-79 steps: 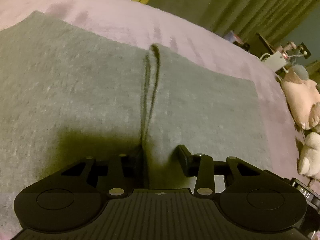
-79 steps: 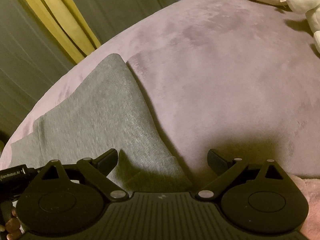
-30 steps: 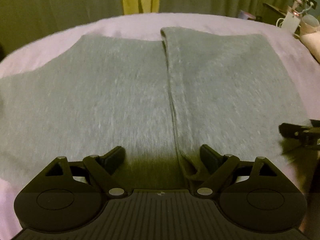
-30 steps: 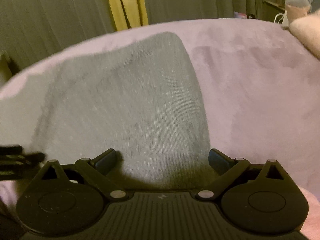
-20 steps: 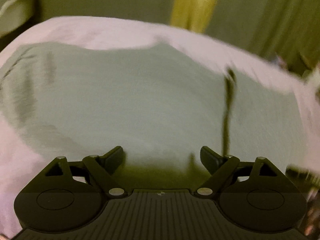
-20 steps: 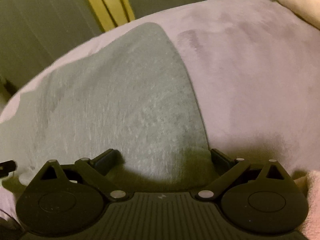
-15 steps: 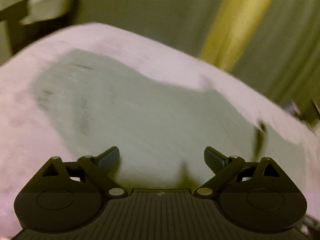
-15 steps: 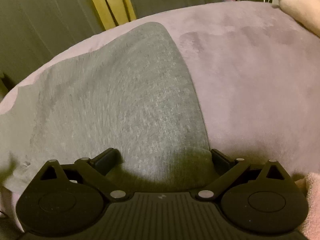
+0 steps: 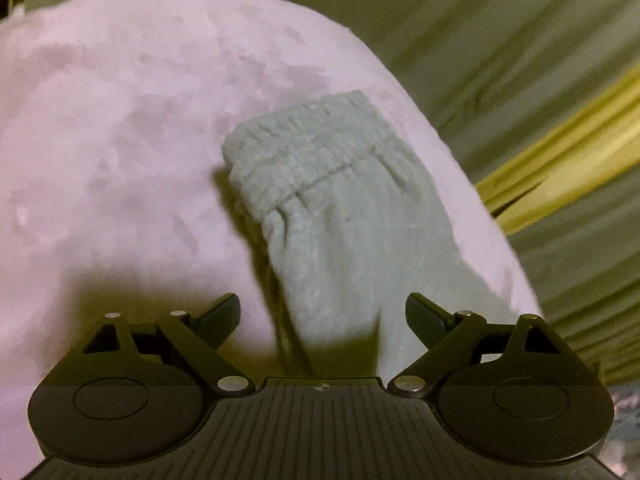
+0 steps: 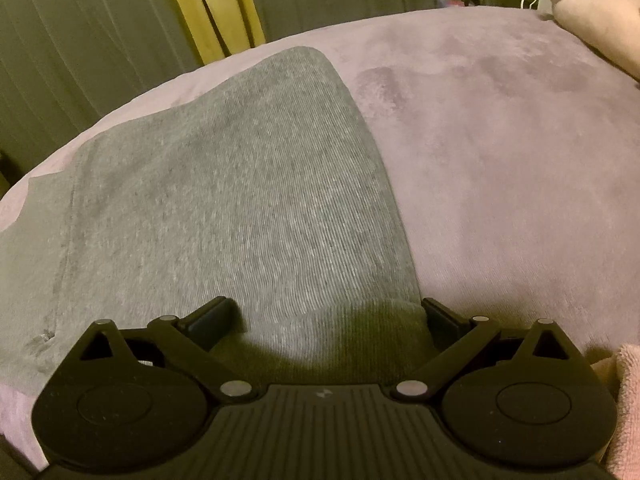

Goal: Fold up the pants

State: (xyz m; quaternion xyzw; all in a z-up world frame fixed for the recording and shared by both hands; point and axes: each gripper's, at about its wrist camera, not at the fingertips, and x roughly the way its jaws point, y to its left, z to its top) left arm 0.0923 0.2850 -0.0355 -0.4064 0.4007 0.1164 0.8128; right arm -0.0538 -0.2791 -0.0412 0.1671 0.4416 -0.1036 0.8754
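Note:
Grey knit pants (image 10: 224,200) lie flat on a pink bed cover (image 10: 500,140). In the left wrist view their gathered elastic waistband (image 9: 312,152) points away from me, and the fabric runs back between my fingers. My left gripper (image 9: 322,316) is open just above the pants near the waist end, with nothing held. My right gripper (image 10: 330,316) is open too, its fingers straddling the near edge of a pant leg, the right fingertip (image 10: 440,316) at the fabric's right border.
Green and yellow curtains (image 10: 212,4) hang behind the bed. A pale plush toy (image 10: 596,12) lies at the far right on the cover. A pink towel corner (image 10: 628,408) shows at the lower right. The bed edge curves down at the left of the right wrist view.
My left gripper has swung left along the pants from the leg seam to the waistband end, staying open. The right gripper has held nearly still over the pant leg.

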